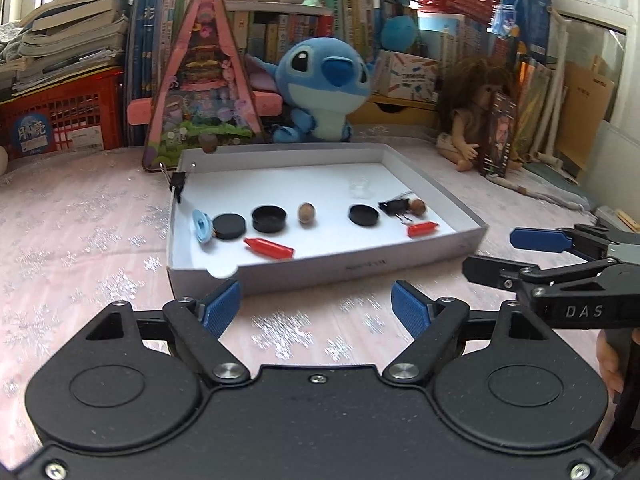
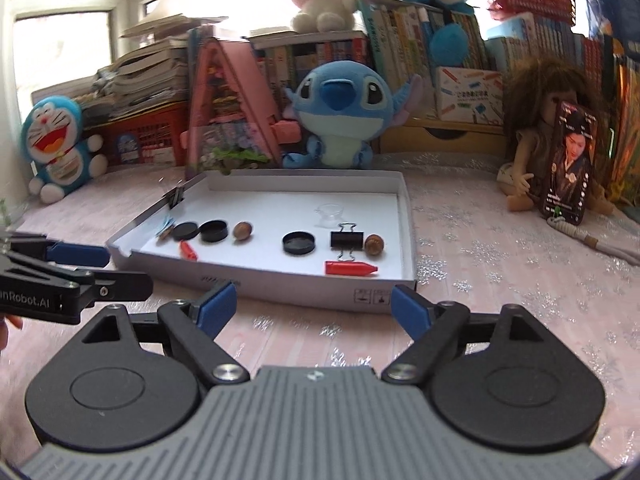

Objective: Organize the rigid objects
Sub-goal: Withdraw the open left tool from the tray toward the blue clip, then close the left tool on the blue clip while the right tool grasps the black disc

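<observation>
A shallow white box lid (image 1: 320,270) (image 2: 256,284) lies on the pink cloth. Inside it lie two red crayon-like pieces (image 1: 269,248) (image 1: 423,229) (image 2: 350,268), black round caps (image 1: 269,218) (image 1: 363,215) (image 2: 298,243), two brown nuts (image 1: 307,213) (image 2: 374,244), a black binder clip (image 2: 347,239) (image 1: 396,206), a clear suction cup (image 2: 330,213) and a light blue suction cup (image 1: 202,225). Another binder clip (image 1: 178,184) grips the lid's left wall. My left gripper (image 1: 318,307) is open and empty, just in front of the lid. My right gripper (image 2: 314,306) is open and empty, also in front.
A blue Stitch plush (image 1: 324,88), a pink triangular toy house (image 1: 202,80), a doll (image 2: 548,136) holding a dark card, a Doraemon plush (image 2: 56,148), a red crate (image 1: 60,120) and book rows line the back. A grey cord (image 2: 592,240) lies at the right.
</observation>
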The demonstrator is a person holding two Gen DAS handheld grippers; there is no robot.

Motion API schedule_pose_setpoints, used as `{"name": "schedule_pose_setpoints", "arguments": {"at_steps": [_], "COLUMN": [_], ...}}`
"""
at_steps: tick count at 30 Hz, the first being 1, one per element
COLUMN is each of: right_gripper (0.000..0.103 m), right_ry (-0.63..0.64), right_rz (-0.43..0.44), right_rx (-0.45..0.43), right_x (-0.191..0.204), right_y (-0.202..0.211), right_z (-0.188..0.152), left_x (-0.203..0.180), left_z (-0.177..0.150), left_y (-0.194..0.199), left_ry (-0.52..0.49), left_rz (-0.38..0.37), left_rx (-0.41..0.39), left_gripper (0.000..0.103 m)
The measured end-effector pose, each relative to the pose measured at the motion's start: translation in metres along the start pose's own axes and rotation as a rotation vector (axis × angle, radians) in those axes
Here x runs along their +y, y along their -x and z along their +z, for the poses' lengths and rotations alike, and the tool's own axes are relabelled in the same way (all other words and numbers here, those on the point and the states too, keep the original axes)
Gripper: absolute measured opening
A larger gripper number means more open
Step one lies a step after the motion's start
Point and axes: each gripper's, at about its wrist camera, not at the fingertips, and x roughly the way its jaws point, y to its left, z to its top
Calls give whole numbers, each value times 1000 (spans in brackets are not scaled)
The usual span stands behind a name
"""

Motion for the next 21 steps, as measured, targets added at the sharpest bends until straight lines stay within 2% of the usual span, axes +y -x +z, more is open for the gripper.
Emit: {"name": "schedule_pose_setpoints", "arguments": {"at_steps": [21], "right_gripper": [96], "right_ry": [148], "right_rz": [64], "right_rx": [-23], "right_x": [28], "right_y": [38], "right_z": [-52], "left_x": [-24], "left_z": [-65], "left_y": [43], "left_ry": [-35], "left_rz": [-104], "left_rx": [34], "left_gripper": [82]}}
